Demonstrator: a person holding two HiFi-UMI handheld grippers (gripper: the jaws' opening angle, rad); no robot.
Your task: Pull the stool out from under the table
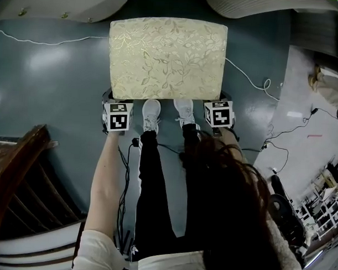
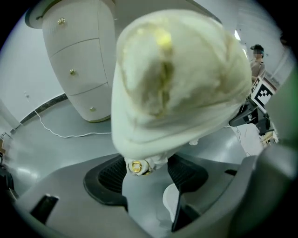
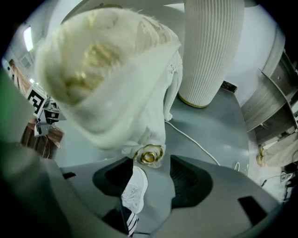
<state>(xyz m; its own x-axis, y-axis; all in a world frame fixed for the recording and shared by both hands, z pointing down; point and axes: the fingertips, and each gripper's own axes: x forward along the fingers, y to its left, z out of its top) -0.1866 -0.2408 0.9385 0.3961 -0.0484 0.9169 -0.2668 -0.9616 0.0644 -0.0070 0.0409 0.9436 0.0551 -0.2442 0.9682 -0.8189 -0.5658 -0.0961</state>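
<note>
In the head view the stool [image 1: 167,58], with a cream leaf-patterned cushion, stands on the grey floor just beyond my feet. My left gripper [image 1: 115,110] is at its near left corner and my right gripper [image 1: 218,111] at its near right corner. In the left gripper view the stool [image 2: 181,79] fills the frame, and its white carved corner with a gold rosette [image 2: 136,166] sits pinched between the jaws of the left gripper [image 2: 146,169]. The right gripper view shows the stool [image 3: 107,69] likewise, its gold rosette [image 3: 149,155] held between the jaws of the right gripper [image 3: 149,167].
White furniture [image 1: 63,3] lines the far edge. A white drawer cabinet [image 2: 79,60] and a ribbed white pedestal [image 3: 212,51] stand beyond the stool. A white cable [image 1: 248,79] trails on the floor. A wooden chair [image 1: 18,170] is at near left, clutter [image 1: 322,192] at right.
</note>
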